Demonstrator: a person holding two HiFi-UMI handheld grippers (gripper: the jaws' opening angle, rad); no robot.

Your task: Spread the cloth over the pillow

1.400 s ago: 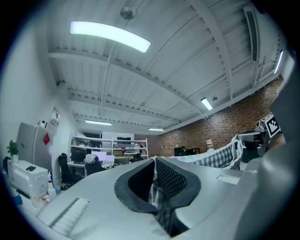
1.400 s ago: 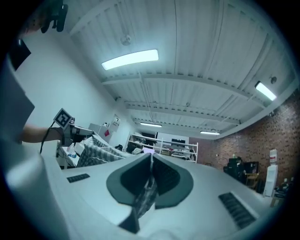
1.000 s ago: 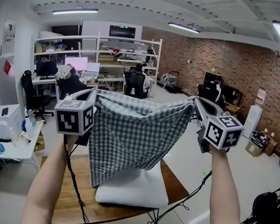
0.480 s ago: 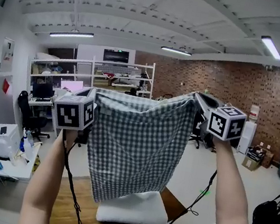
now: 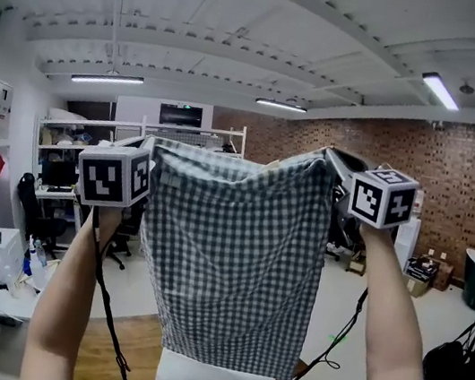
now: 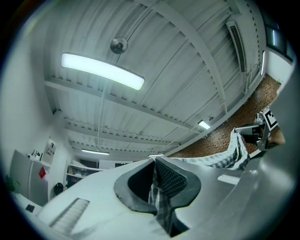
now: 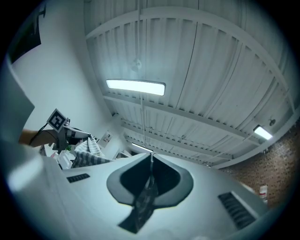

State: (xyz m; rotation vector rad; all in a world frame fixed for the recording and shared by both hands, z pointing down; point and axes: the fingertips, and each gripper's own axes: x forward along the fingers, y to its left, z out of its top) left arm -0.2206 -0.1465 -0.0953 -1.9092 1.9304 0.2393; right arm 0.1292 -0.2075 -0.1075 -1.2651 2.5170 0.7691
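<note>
1. Your left gripper (image 5: 147, 147) is clamped tight on 1 top corner of the checked cloth (image 5: 229, 265); your right gripper (image 5: 331, 156) pinches the other corner.
2. The cloth hangs stretched between the 2 grippers, held up high.
3. Its lower edge hangs in front of the white pillow (image 5: 213, 378), which lies on the wooden table (image 5: 125, 338) below.

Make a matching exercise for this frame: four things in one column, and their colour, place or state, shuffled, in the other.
Things:
1. cloth
2. pillow
3. table
4. left tool

Descriptions:
A. white, lying on the table
B. shut on a top corner of the cloth
C. checked, held up and hanging down
D. brown wood, under the pillow

Pairs: 1-C, 2-A, 3-D, 4-B
</note>
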